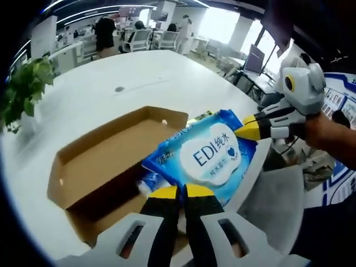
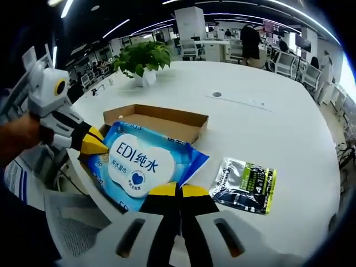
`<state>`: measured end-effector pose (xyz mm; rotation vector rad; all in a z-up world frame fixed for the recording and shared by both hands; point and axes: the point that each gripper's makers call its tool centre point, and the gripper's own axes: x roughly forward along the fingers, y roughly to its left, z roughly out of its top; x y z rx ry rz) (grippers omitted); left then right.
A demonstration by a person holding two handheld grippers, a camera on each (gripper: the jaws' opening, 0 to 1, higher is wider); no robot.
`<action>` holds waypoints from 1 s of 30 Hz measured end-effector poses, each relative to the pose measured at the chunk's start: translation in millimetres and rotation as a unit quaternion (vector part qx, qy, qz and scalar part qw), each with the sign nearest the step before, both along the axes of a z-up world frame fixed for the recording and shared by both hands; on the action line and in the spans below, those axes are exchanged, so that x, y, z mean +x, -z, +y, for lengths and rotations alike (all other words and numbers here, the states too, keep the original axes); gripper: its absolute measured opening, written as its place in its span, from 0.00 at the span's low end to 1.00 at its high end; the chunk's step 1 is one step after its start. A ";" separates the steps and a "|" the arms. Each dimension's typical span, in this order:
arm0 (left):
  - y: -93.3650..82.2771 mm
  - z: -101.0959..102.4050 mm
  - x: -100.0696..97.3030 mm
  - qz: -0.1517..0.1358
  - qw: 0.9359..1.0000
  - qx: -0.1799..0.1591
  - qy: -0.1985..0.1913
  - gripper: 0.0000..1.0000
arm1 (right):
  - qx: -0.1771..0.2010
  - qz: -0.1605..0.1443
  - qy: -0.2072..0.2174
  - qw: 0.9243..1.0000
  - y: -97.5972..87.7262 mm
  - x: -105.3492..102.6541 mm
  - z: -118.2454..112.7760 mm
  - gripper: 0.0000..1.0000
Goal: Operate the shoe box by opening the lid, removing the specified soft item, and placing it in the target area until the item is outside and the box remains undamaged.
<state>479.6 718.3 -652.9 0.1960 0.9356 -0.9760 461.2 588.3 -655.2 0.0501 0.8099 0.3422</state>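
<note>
Fingers pressed together, our left gripper [image 1: 182, 192] and right gripper [image 2: 178, 191] are each pinching an opposite edge of the blue wet-wipes pack [image 2: 142, 161], holding it stretched between the two sets of yellow tips above the open cardboard shoe box [image 1: 100, 161]. A dark snack packet [image 2: 245, 184] is lying on the white table [image 2: 267, 128], right of our right fingers.

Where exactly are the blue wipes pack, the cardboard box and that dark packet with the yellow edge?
Blue wipes pack [image 2: 139, 161]: right gripper view, white label.
Cardboard box [image 1: 100, 161]: left gripper view, inside floor.
Dark packet [image 2: 245, 184]: right gripper view, packet's middle.
</note>
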 end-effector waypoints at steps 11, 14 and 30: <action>6.0 -61.9 -9.6 0.004 0.999 0.003 0.047 0.00 | -0.001 0.007 0.042 0.999 7.2 -16.6 -60.7 0.00; 9.6 -77.2 -12.7 0.007 0.998 0.003 0.055 0.00 | -0.004 0.009 0.047 0.999 8.7 -20.2 -73.5 0.00; 36.2 -131.6 -23.7 0.026 0.996 0.016 0.086 0.00 | 0.000 0.029 0.076 0.997 32.2 -32.4 -128.9 0.00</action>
